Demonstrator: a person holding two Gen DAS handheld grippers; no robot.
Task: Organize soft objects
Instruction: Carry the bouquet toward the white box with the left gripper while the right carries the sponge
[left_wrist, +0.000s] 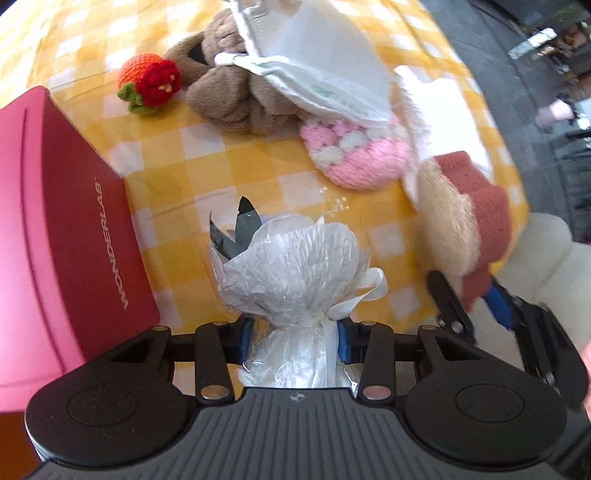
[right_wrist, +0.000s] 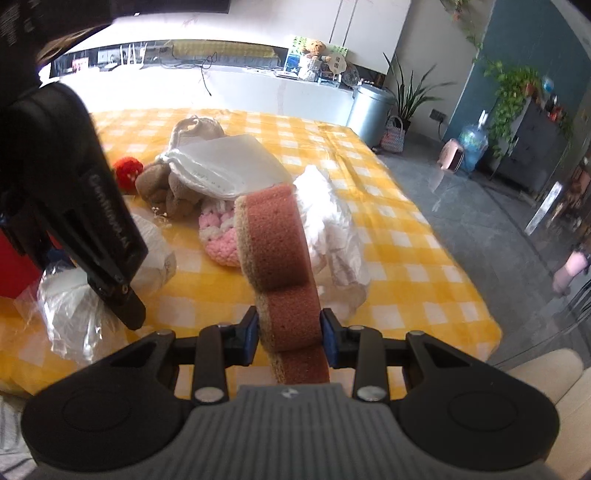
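Observation:
My left gripper (left_wrist: 294, 338) is shut on the neck of a white paper-and-cellophane bouquet (left_wrist: 291, 262) with a ribbon, held above the yellow checked tablecloth (left_wrist: 184, 166). My right gripper (right_wrist: 289, 332) is shut on a reddish-brown sponge (right_wrist: 280, 254) with a beige fuzzy side, held upright above the cloth; it also shows in the left wrist view (left_wrist: 476, 221). A pile lies beyond: brown plush (left_wrist: 236, 92), pink and white knit piece (left_wrist: 354, 151), white folded pads (left_wrist: 317, 66), crocheted strawberry (left_wrist: 147, 83). The bouquet shows at the left of the right wrist view (right_wrist: 70, 310).
A red WONDERLAB box (left_wrist: 62, 236) stands at the left edge of the cloth. A crumpled white cloth (right_wrist: 328, 221) lies right of the pile. The table's right edge drops to a grey floor (right_wrist: 480, 236). A cream cushion (left_wrist: 543, 266) sits near the front right.

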